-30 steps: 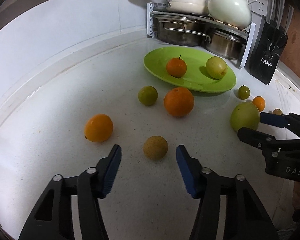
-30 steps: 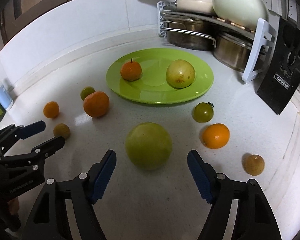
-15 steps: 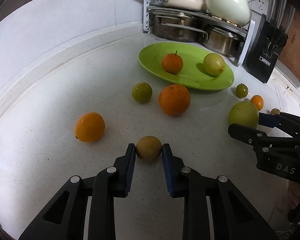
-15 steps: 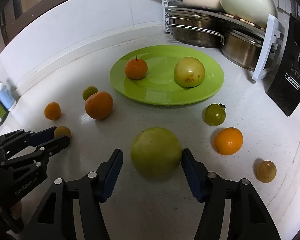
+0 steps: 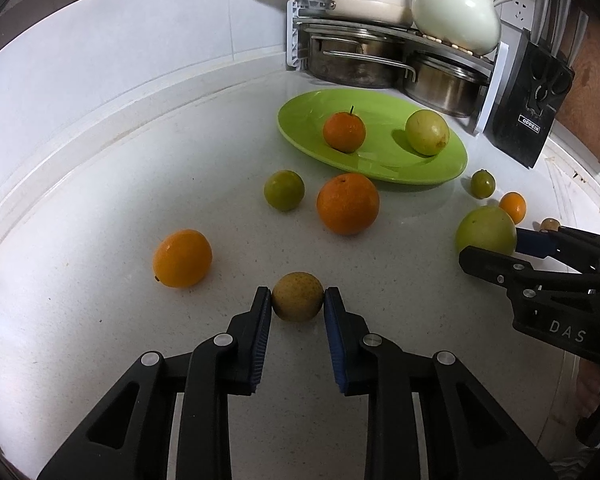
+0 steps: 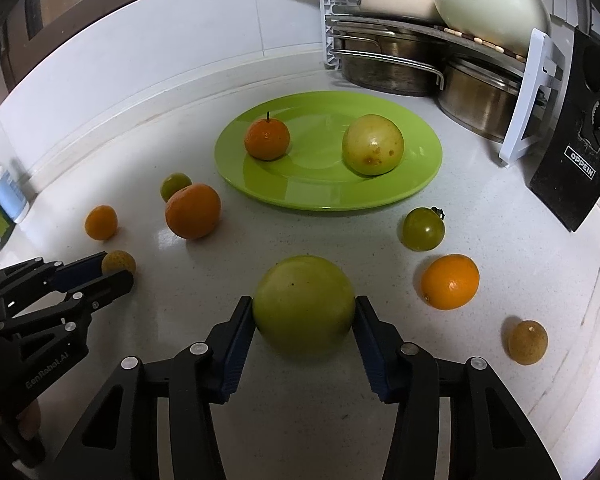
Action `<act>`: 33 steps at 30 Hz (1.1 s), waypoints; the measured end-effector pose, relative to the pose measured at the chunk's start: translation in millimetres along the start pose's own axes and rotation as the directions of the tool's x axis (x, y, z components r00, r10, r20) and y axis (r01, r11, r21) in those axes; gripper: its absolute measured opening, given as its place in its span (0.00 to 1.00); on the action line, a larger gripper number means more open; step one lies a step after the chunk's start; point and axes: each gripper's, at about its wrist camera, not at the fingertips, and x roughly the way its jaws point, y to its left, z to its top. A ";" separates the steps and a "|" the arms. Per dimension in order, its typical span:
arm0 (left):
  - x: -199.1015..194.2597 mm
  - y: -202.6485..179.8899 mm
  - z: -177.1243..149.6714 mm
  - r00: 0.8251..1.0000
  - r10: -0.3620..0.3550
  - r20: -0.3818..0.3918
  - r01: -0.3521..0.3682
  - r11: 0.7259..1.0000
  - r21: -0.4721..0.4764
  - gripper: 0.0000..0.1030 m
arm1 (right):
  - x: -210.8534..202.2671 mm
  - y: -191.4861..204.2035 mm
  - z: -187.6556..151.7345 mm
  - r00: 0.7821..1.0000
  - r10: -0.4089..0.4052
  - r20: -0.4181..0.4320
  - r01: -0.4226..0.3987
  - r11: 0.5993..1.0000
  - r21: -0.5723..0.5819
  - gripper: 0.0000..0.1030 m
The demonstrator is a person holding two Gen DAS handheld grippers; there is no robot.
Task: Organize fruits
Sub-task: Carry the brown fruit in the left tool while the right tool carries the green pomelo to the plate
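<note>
On the white counter [image 5: 100, 208], the left gripper [image 5: 297, 300] has its jaws clamped on a small round brownish fruit [image 5: 297, 297], possibly a longan, where a second ago they stood wide apart around it. The right gripper [image 6: 304, 312] has just been closing, and its jaws now touch both sides of the large green fruit [image 6: 304, 304]; both fruits are round, with no clear long axis. Farther off, the green plate [image 6: 380, 196] holds a stemmed tangerine [image 6: 267, 138] and a yellowish fruit [image 6: 373, 145].
</note>
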 end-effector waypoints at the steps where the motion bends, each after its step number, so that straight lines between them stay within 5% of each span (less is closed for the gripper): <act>1: -0.3 -0.3 0.1 1.000 0.001 0.002 -0.001 1.000 0.000 0.27 | -0.3 -0.1 -0.1 1.000 0.001 0.000 -0.001 1.000 0.001 0.49; 21: -39.5 -8.8 18.0 0.994 -0.027 0.107 0.024 0.999 0.028 0.26 | -40.9 8.4 17.7 0.994 0.037 0.107 -0.037 0.999 0.002 0.49; 33: -53.6 -15.0 59.7 0.980 -0.037 0.193 0.022 0.997 0.081 0.27 | -59.7 2.3 53.5 0.982 0.023 0.190 -0.023 1.000 -0.002 0.49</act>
